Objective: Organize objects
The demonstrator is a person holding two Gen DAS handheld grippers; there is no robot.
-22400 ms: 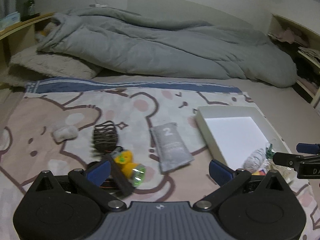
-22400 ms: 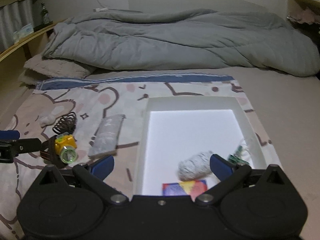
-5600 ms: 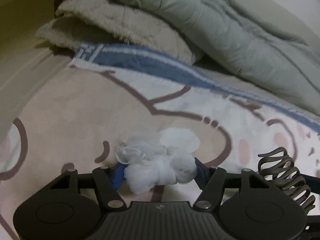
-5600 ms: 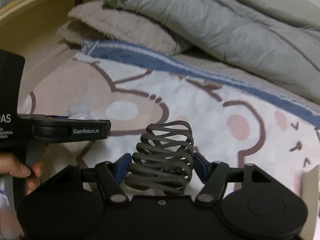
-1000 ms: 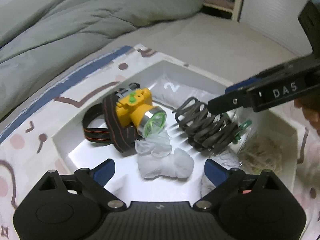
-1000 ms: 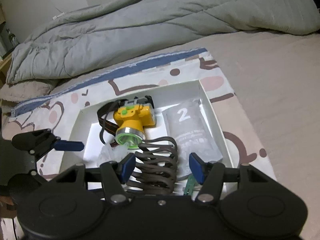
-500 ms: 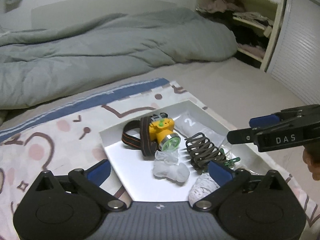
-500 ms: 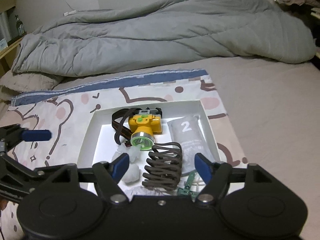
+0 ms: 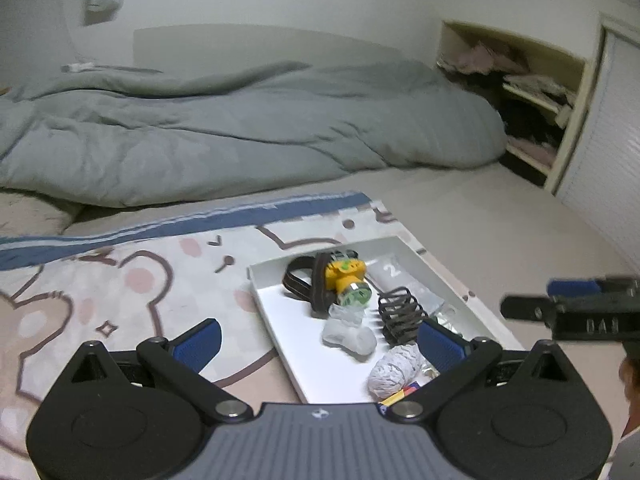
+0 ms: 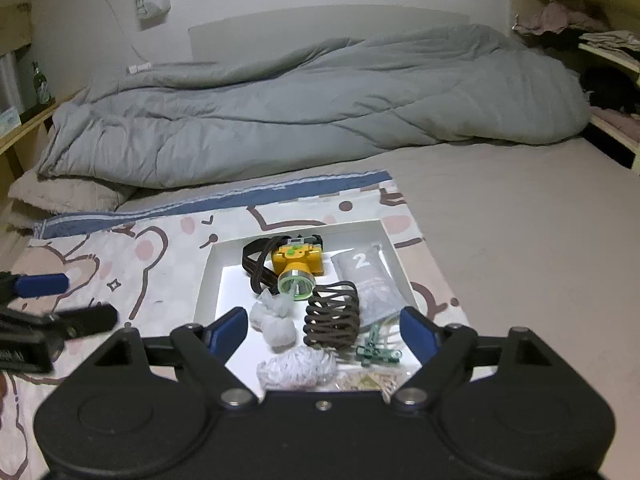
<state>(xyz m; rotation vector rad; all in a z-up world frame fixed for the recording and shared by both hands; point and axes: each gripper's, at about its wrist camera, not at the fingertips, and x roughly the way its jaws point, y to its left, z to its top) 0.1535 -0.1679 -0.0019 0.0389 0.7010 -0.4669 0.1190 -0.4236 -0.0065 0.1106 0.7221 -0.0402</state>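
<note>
A white tray (image 10: pixel 208 270) (image 9: pixel 280 312) lies on the bear-print blanket. In it are a yellow headlamp (image 10: pixel 297 262) (image 9: pixel 345 278), a dark coiled hair clip (image 10: pixel 331 312) (image 9: pixel 400 314), a grey pouch marked 2 (image 10: pixel 370 276), a white plastic wad (image 10: pixel 274 322) (image 9: pixel 348 336), a white-grey yarn ball (image 10: pixel 296 366) (image 9: pixel 394 370) and a green clip (image 10: pixel 376 350). My left gripper (image 9: pixel 318 338) is open and empty, raised near the tray's front. My right gripper (image 10: pixel 322 328) is open and empty, raised over the tray's near end.
A grey duvet (image 10: pixel 300 108) is heaped at the back of the bed. A pillow (image 10: pixel 60 196) lies at the left. Shelves (image 9: pixel 528 92) with clothes stand at the right. The bear-print blanket (image 9: pixel 100 300) spreads to the left of the tray.
Both grippers have pulled back and up from the tray since a second ago. The hair clip and the plastic wad stay lying in the tray.
</note>
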